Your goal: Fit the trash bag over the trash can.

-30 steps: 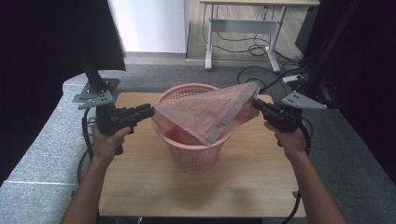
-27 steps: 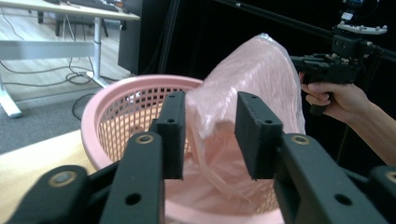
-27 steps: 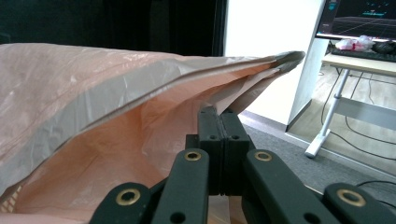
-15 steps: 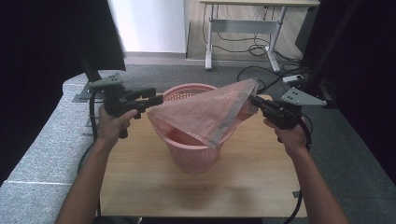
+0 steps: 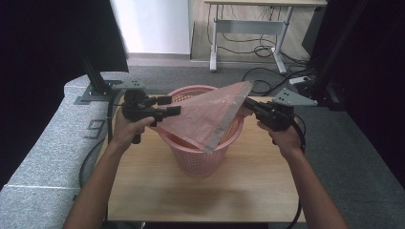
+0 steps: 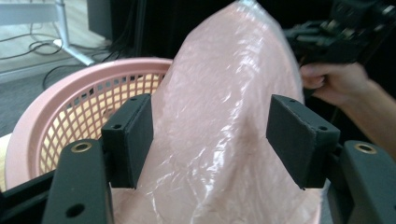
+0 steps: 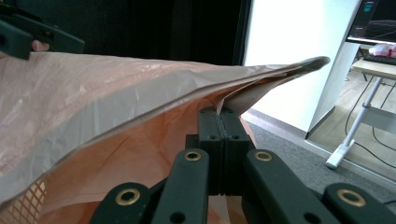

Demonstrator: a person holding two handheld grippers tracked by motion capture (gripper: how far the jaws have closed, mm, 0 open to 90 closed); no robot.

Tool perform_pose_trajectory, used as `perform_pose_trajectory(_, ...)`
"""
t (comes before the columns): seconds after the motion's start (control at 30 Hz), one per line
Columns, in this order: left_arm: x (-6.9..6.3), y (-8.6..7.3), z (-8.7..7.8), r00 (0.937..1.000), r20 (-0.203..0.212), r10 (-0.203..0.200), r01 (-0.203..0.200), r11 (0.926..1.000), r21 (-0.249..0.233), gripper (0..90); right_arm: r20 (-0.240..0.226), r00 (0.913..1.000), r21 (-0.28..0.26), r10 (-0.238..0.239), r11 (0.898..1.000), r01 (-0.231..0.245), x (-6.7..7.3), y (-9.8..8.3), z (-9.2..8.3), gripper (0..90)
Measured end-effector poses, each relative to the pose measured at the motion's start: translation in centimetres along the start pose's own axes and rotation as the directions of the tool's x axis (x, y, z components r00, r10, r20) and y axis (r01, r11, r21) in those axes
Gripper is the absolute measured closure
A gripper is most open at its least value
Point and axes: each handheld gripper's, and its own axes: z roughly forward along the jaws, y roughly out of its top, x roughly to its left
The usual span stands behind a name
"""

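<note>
While the pink plastic bag (image 5: 205, 119) hangs stretched over the pink basket (image 5: 200, 157), the right hand-held gripper (image 5: 249, 104) has its jaws pressed together on the bag's upper edge; in the right gripper view the two black pads meet flat against each other with a fold of the film pinched between them (image 7: 223, 116). The left hand-held gripper (image 5: 175, 106) sits at the bag's other side, and its jaws have just been opening: in the left gripper view the pads (image 6: 133, 135) stand wide apart with the bag (image 6: 219, 140) bulging up between them, the left pad at the film's edge (whether it actually touches cannot be made out) and the right pad clear of it. The basket (image 6: 70, 116) stands in the middle of the wooden desk (image 5: 239, 191), toward its far edge, and the bag's lower corner droops inside the basket's near rim while its top corner rises toward the right gripper. In the high view, each forearm comes in from the bottom edge, one on either side of the basket. A grey padded surface (image 5: 43, 157) lies beside the desk on the left, and a white-legged table (image 5: 248, 28) stands on the floor behind.
</note>
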Motion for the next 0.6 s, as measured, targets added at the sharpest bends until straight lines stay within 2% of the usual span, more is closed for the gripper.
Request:
perform_pose_trajectory(0.07, -0.2, -0.1, 0.4, 0.9993, -0.036, 0.009, -0.008, 0.9997, 0.022, 35.0, -0.004, 1.0000, 0.000, 0.000, 1.000, 0.000, 0.2, 0.1, 0.2, 88.8)
perform_pose_trajectory(0.17, -0.3, -0.2, 0.8, 0.9965, -0.082, 0.017, -0.015, 0.9995, 0.029, 52.5, -0.010, 1.0000, -0.002, -0.001, 1.000, 0.001, 0.4, 0.1, 0.4, 88.7)
perform_pose_trajectory(0.23, -0.3, -0.2, 1.0, 0.9973, -0.073, 0.006, -0.004, 0.9995, 0.031, 68.2, -0.016, 0.9999, -0.002, 0.000, 1.000, 0.000, 0.5, 0.0, 0.6, 88.7)
perform_pose_trajectory(0.33, -0.3, -0.3, 1.1, 0.9979, -0.064, -0.014, 0.016, 0.9996, 0.024, 82.5, -0.023, 0.9997, -0.002, -0.001, 1.000, 0.001, 0.7, -0.1, 0.6, 88.7)
perform_pose_trajectory(0.43, -0.1, -0.3, 0.8, 0.9975, -0.062, -0.033, 0.033, 0.9994, -0.007, 88.8, -0.028, 0.9996, 0.000, -0.002, 1.000, 0.002, 0.6, -0.4, 0.4, 88.8)
perform_pose_trajectory(0.6, 0.3, -0.3, -0.1, 0.9962, -0.049, -0.072, 0.068, 0.9953, -0.069, 89.7, -0.034, 0.9994, -0.006, -0.003, 1.000, 0.003, 0.0, -1.1, -1.0, 88.8)
